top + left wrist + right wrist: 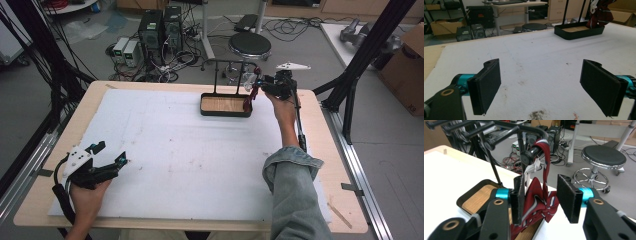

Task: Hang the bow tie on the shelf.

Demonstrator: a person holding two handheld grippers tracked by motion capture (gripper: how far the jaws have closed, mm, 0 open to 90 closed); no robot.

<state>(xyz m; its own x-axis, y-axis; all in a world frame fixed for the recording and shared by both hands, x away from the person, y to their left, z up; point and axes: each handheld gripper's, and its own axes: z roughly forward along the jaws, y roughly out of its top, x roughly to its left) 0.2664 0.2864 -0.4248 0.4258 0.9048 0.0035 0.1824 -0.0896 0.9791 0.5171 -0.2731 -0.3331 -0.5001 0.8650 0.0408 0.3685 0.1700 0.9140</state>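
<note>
Cloth of the bow tie (537, 202) is soft, light; my open right tongs (546, 197) should pinch its knot; left tongs (541, 87) open.

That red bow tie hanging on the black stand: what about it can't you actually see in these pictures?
- Bow tie, right gripper view: its lower left part sits behind the right gripper.
- High view: it is too small to show its pattern.
- Left gripper view: its top is cut off by the edge.
- Stand, right gripper view: its base is partly behind the gripper.
</note>
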